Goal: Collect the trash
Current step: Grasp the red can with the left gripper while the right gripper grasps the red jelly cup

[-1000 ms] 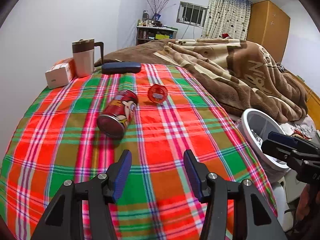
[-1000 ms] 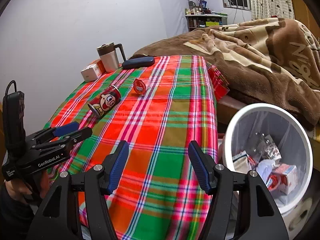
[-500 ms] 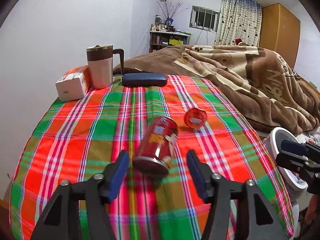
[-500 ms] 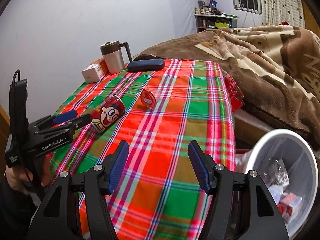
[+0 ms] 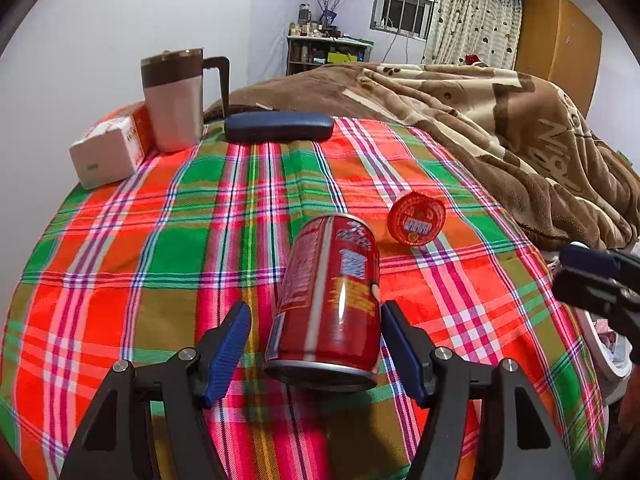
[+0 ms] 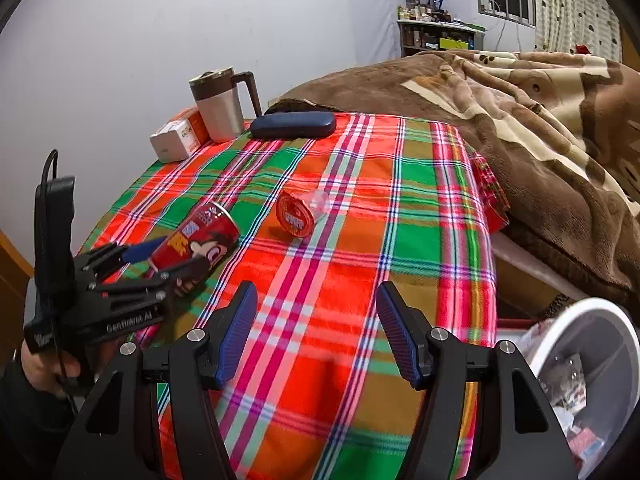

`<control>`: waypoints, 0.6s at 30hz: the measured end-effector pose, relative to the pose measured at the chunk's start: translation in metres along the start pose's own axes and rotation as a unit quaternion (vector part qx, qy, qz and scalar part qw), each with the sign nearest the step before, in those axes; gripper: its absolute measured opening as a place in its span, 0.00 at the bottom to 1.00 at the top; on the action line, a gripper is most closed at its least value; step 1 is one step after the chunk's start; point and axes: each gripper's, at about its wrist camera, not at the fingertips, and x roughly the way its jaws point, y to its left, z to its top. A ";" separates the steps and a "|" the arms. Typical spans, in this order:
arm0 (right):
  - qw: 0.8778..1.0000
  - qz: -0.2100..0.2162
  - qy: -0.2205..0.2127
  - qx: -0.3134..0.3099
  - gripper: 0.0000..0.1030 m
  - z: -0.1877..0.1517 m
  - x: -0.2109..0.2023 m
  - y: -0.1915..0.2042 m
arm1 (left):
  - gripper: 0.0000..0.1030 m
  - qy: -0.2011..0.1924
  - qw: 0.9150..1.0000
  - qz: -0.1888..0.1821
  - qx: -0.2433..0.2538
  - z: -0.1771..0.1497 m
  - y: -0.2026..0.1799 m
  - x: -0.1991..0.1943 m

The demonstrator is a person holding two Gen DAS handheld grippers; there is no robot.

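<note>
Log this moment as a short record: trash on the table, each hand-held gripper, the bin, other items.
trash: red drink can lying on its side on the plaid tablecloth; small red-lidded clear plastic cup tipped over beside it
left hand-held gripper: open, jaws straddle the can
right hand-held gripper: open, nothing between jaws
bin: white round bin past the table edge, wrappers inside
other items: lidded mug, small carton, dark blue case

You are working in a lived-in bedroom at home. Beside your worktop point(image 5: 168, 216), spread with a bright plaid cloth, lies a bed under a rumpled brown blanket point(image 5: 472, 120). Against the far wall you see a cluttered shelf point(image 5: 324, 50) with bottles and a vase of twigs, a barred window point(image 5: 402, 10) with a patterned curtain point(image 5: 476, 20), and a wooden wardrobe point(image 5: 558, 40).
</note>
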 end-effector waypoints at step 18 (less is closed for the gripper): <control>1.000 -0.006 0.017 -0.007 0.61 0.041 0.063 0.024 | 0.53 -0.018 0.995 -0.001 -0.101 -0.003 0.044 -0.004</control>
